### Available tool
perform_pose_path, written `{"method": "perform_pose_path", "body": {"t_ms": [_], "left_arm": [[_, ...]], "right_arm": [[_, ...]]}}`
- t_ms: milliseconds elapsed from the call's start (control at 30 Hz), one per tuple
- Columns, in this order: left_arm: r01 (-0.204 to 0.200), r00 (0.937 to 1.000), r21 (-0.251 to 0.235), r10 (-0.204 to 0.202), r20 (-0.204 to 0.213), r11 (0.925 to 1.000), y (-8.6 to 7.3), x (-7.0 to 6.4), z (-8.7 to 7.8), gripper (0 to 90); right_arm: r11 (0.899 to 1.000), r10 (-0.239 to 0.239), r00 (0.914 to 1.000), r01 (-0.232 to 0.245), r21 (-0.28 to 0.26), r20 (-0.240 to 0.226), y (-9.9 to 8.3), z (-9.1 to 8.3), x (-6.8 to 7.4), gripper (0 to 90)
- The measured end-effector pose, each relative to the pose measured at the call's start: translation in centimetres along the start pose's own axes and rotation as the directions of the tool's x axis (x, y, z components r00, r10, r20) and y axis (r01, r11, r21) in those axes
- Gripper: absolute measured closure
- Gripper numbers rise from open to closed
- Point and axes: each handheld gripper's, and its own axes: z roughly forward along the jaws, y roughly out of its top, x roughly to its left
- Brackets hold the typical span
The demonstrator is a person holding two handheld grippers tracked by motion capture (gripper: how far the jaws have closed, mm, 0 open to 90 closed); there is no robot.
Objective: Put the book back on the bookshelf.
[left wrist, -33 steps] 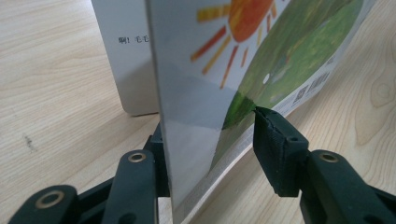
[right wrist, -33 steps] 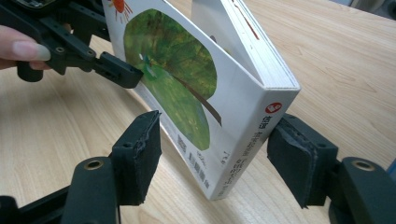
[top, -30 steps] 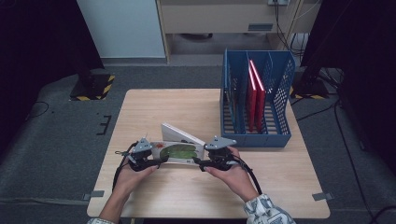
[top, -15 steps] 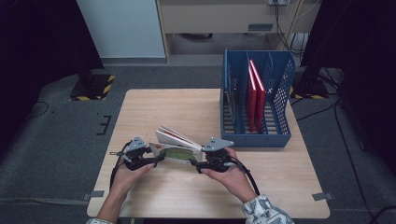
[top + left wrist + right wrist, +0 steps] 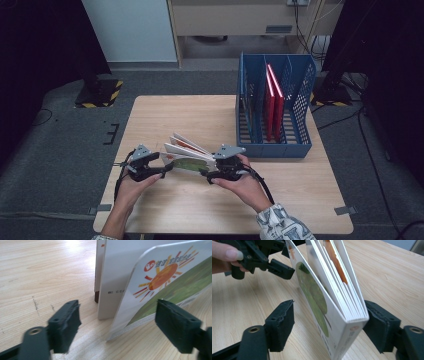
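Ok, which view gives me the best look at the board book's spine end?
The right gripper view: the board book fills it, spine end nearest, thick pages fanning apart between the right gripper jaws. The left gripper view has the opposite end, its sun cover and loose page corners. The high view shows it small, between both grippers.

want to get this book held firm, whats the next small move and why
Probably close the right gripper on the book at its spine. Its jaws stand open on either side, one pad apart from the cover, and the pages fan loose toward the left gripper, which is open too.
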Motion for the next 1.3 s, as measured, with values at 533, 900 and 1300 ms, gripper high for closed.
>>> {"method": "perform_pose_path", "body": {"t_ms": [533,900,1300], "left_arm": [[0.022,0.9982,-0.002,-0.022,-0.055,0.9998,-0.2,0.8,-0.8,4.1],[0.023,0.9971,0.033,-0.021,-0.073,0.9992,-0.4,1.0,-0.7,4.6],[0.031,0.9944,0.076,-0.023,-0.103,0.9967,-0.8,1.3,-0.5,5.3]], "right_arm": [[1.000,-0.002,0.9995,0.003,0.025,-0.032,1.2,1.9,-1.3,27.2],[0.999,0.012,0.9986,-0.009,0.047,-0.051,1.3,3.5,-2.0,35.2],[0.999,-0.001,0.9977,0.004,0.048,-0.068,1.0,4.2,-1.9,51.5]]}}
